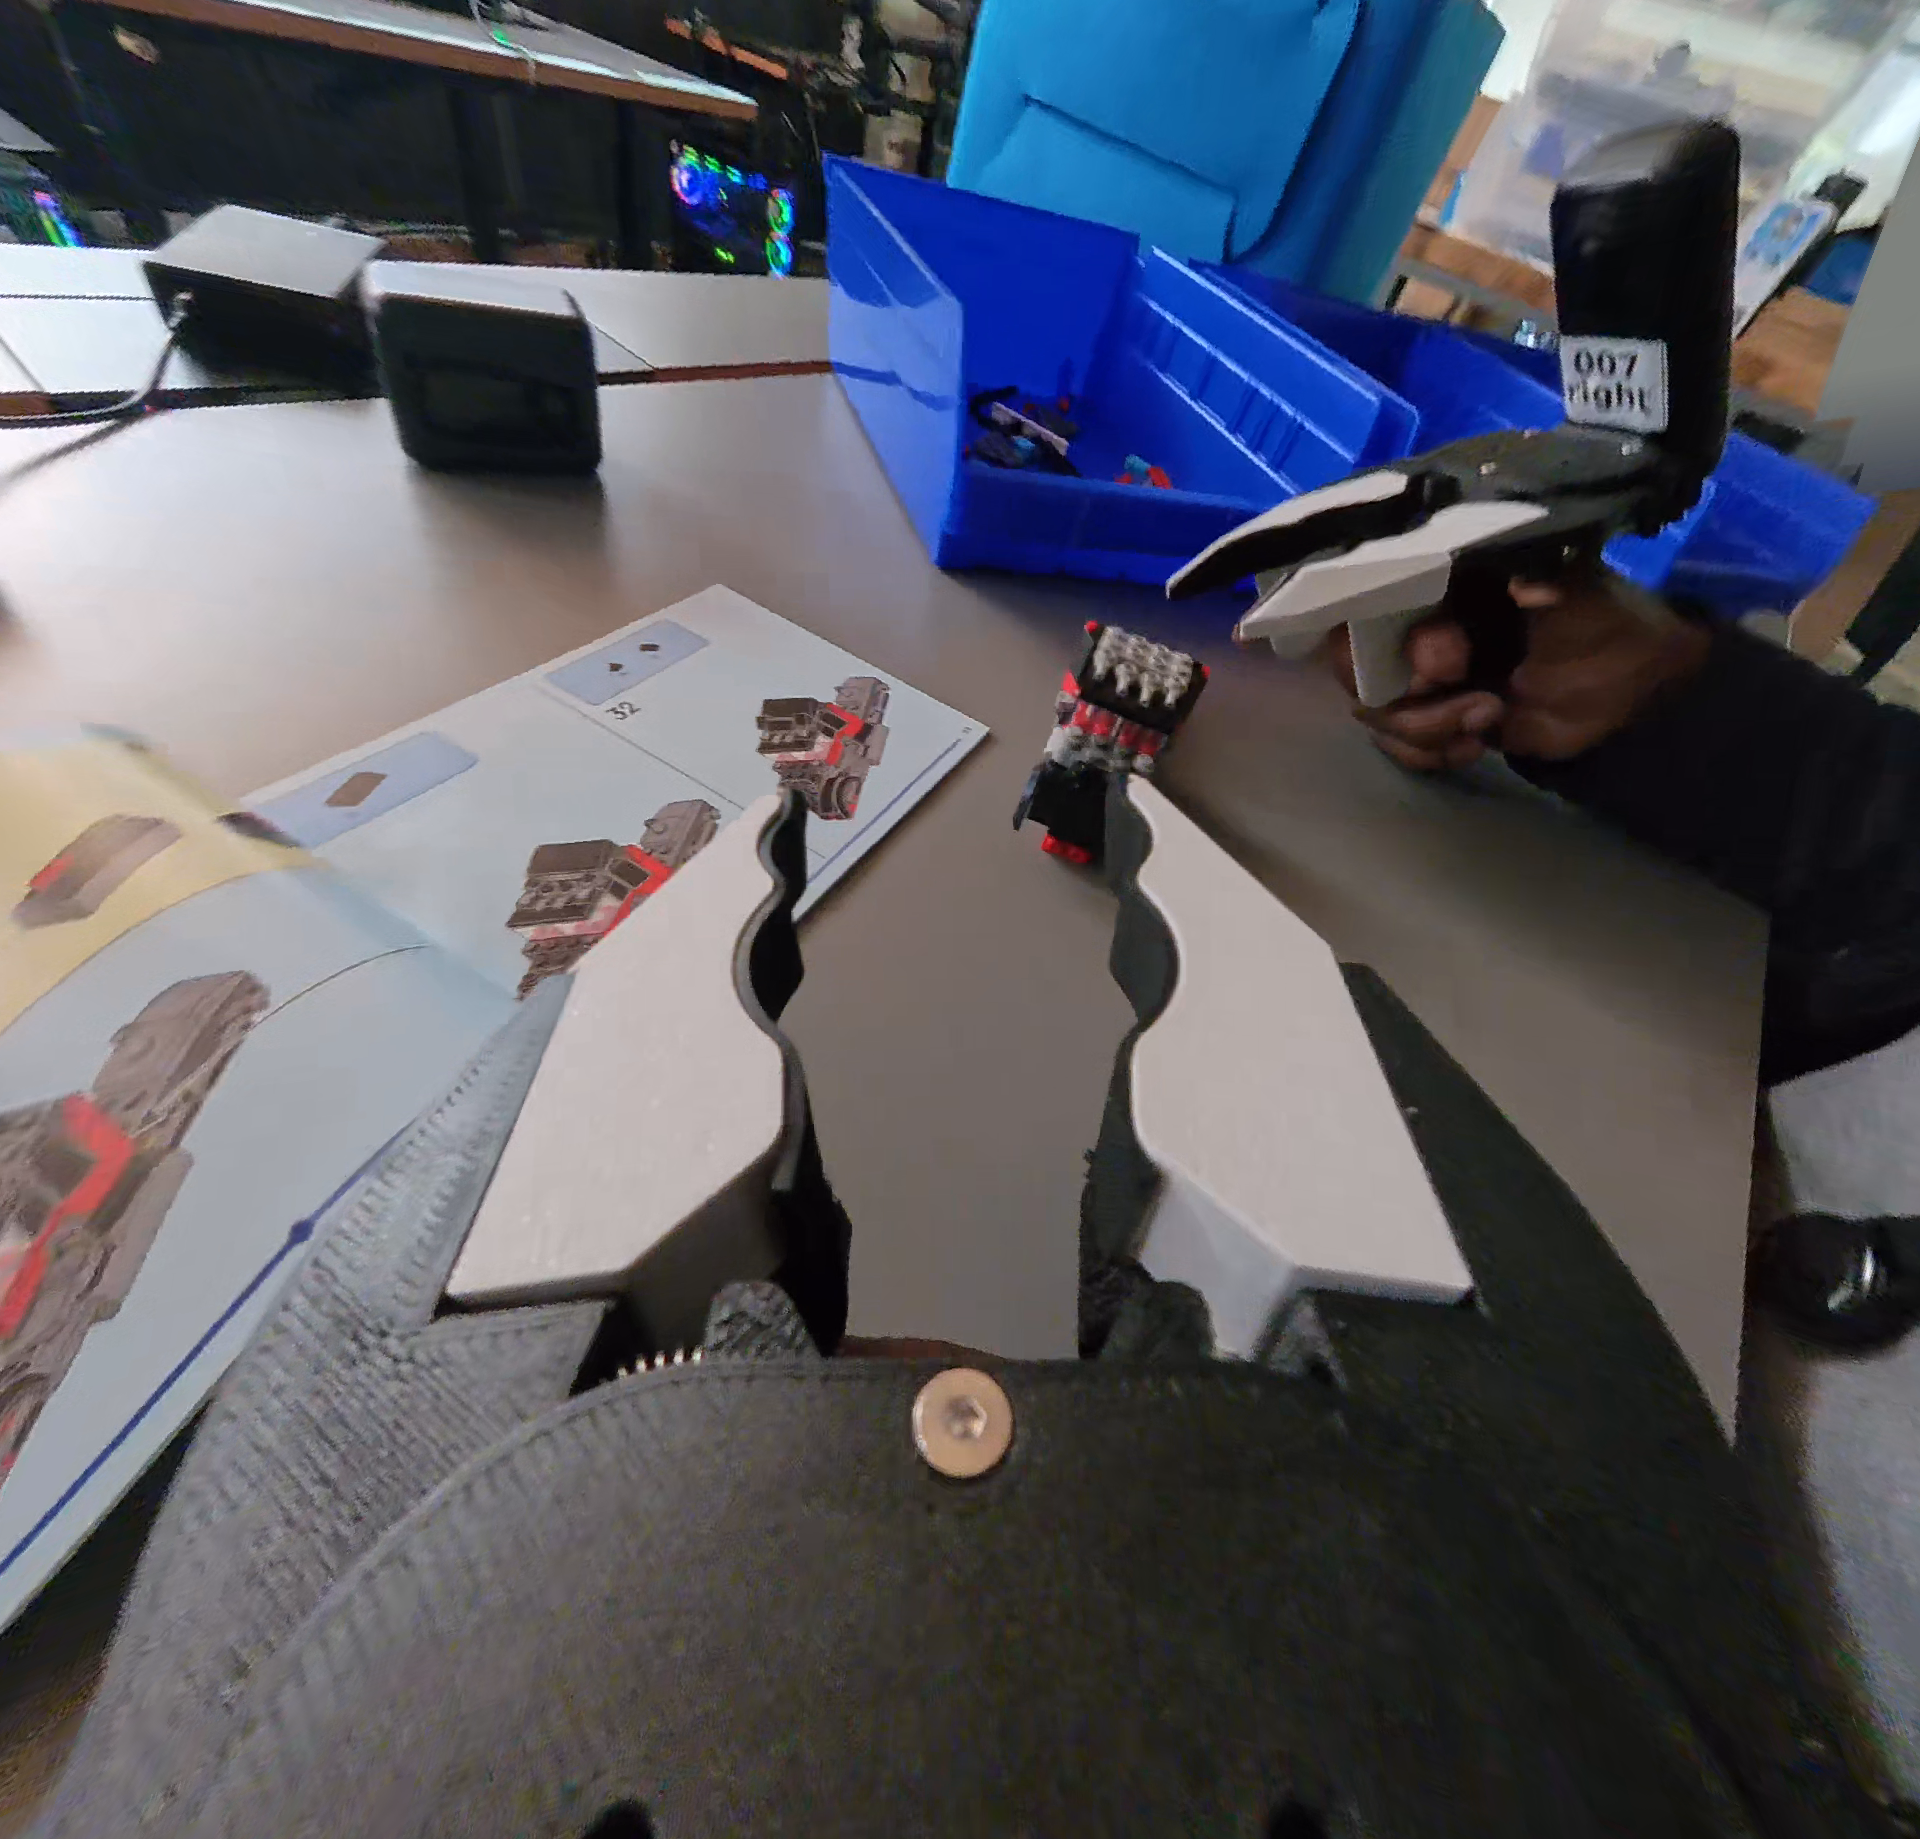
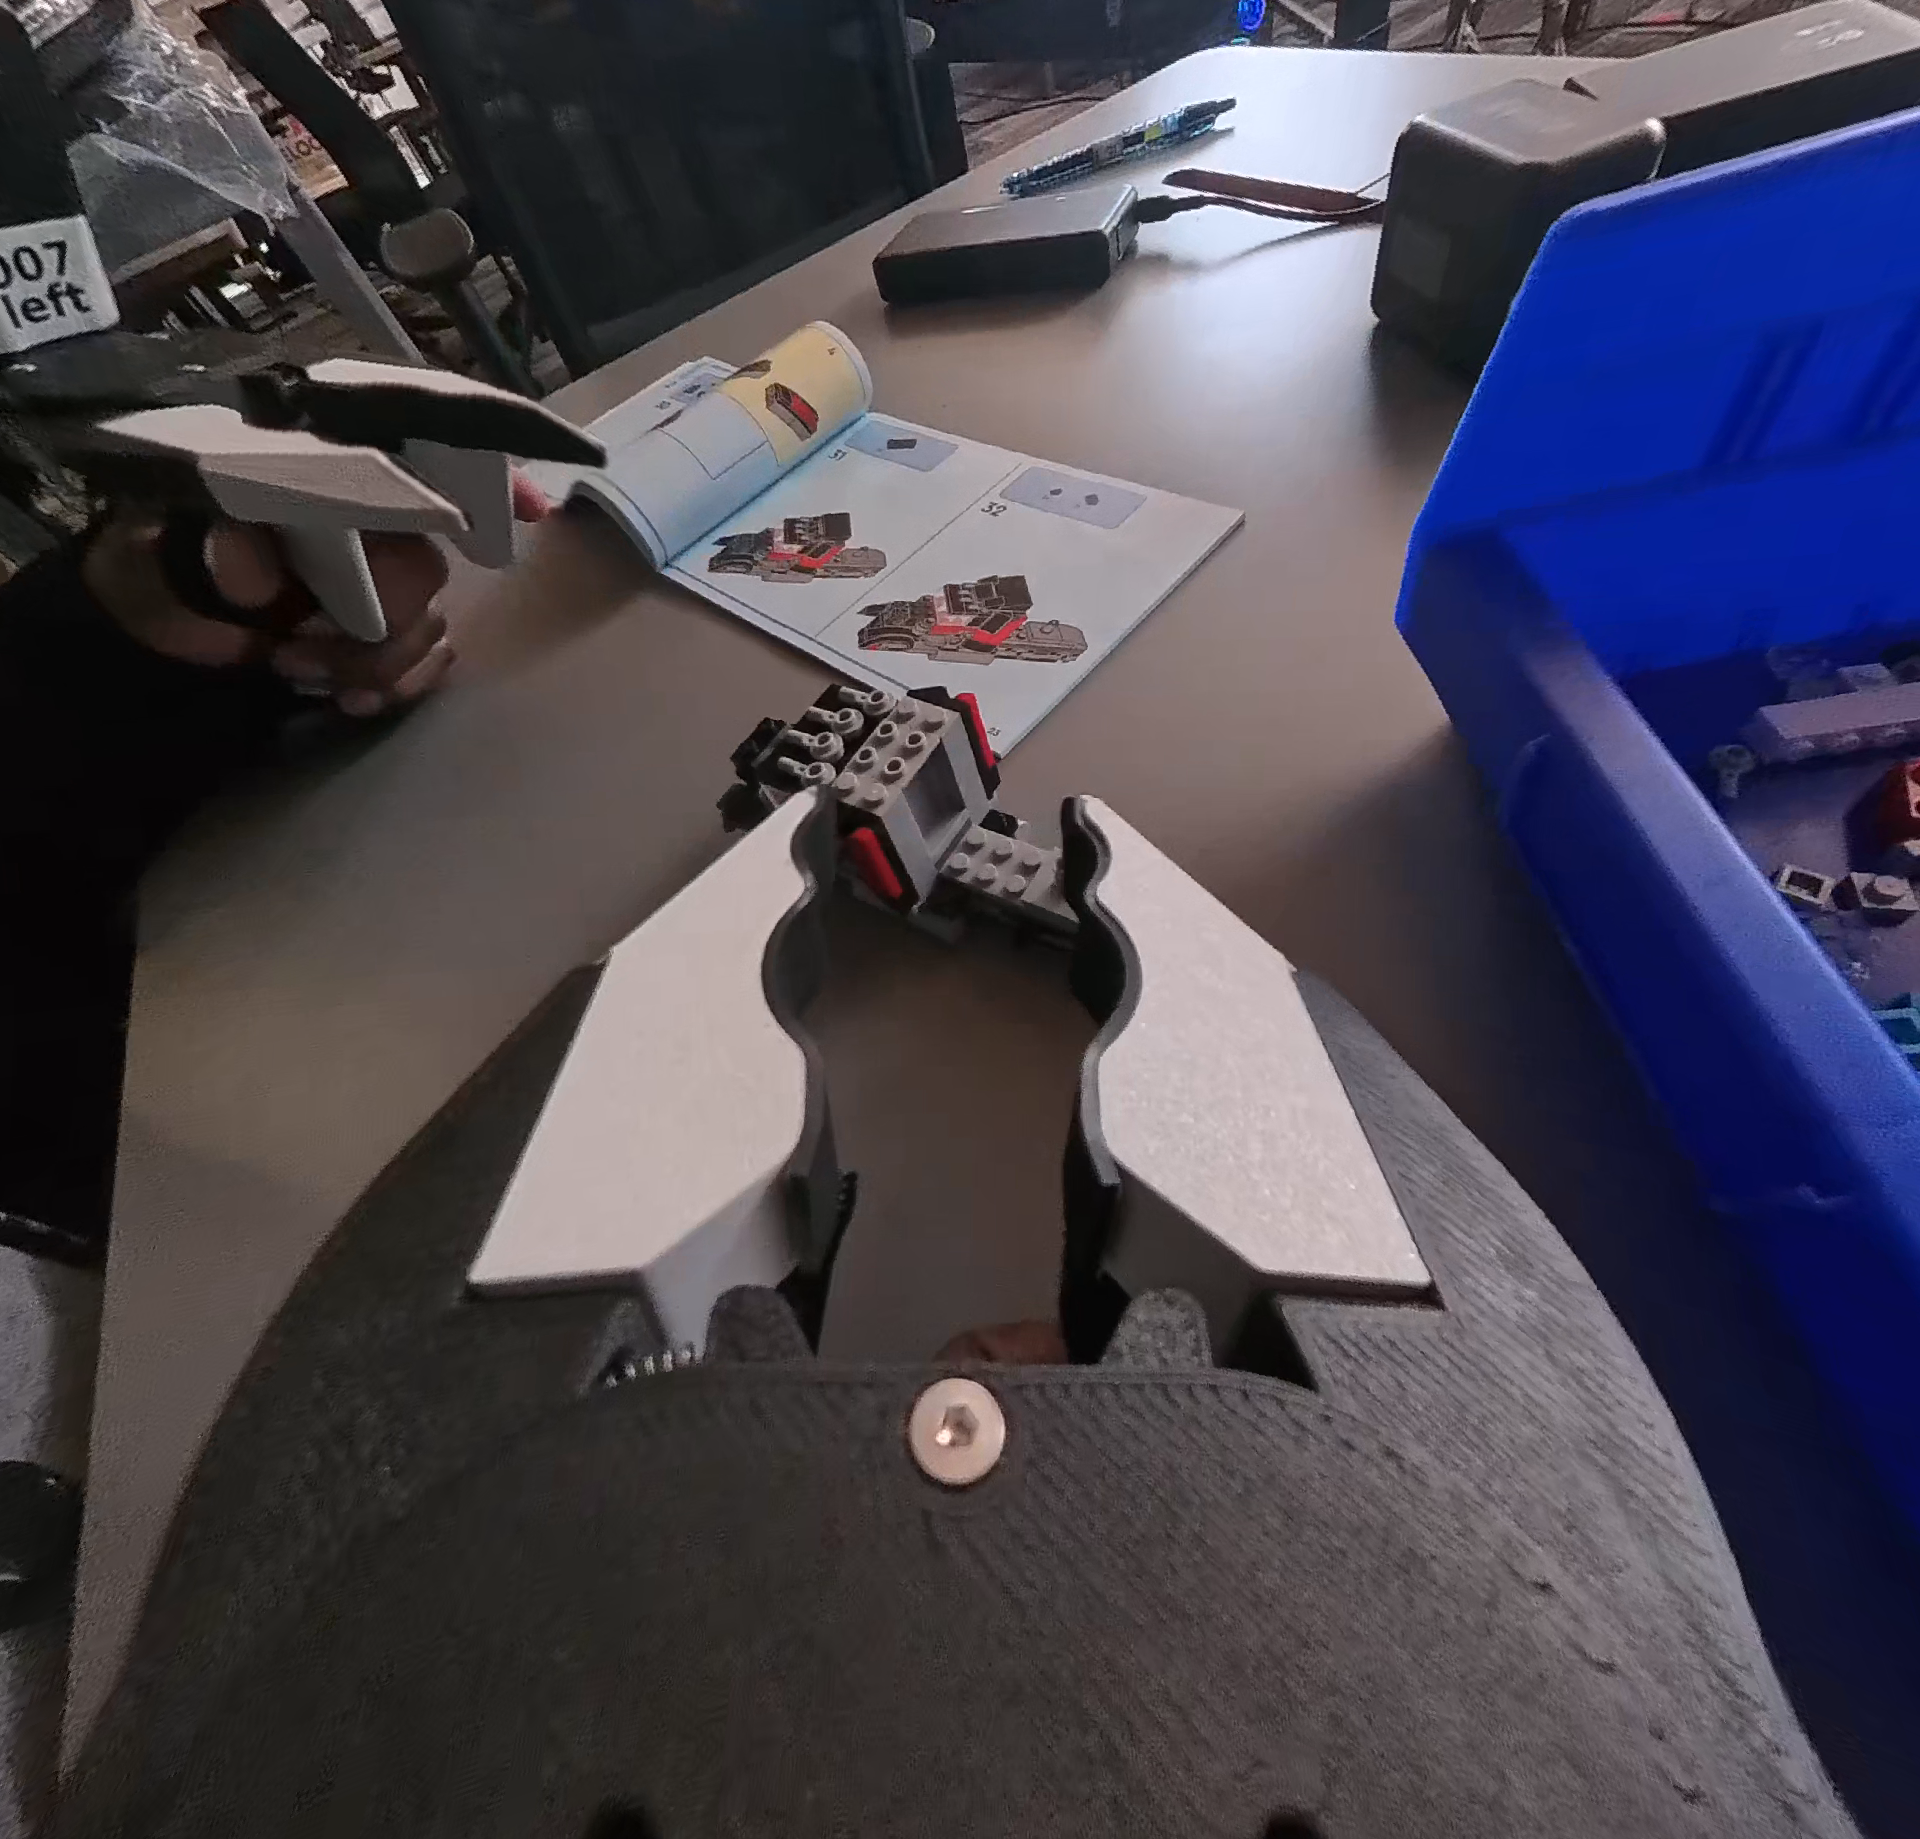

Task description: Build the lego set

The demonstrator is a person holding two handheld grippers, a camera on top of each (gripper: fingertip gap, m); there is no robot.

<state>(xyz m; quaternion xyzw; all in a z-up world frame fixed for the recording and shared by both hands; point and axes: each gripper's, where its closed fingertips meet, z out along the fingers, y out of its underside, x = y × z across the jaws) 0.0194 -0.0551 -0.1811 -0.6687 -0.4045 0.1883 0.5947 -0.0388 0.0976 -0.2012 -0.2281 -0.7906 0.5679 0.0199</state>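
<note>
A partly built grey, black and red lego model (image 1: 1117, 735) lies on the dark table (image 1: 416, 563). My left gripper (image 1: 951, 823) is open and empty, its right fingertip just short of the model. My right gripper (image 1: 1210, 610) hovers above and to the right of the model. In the right wrist view the right gripper (image 2: 951, 813) is open, and the model (image 2: 914, 802) shows between and just beyond its fingertips, not clamped. The left gripper (image 2: 530, 490) is at the left there, over the open instruction booklet (image 2: 935, 542).
The booklet (image 1: 623, 750) lies left of the model. A blue bin (image 1: 1039, 387) with loose bricks (image 2: 1849, 854) stands at the right (image 2: 1662, 542). Black boxes (image 1: 488, 376), a flat black device (image 2: 1003, 241) and a pen (image 2: 1122, 142) sit at the back.
</note>
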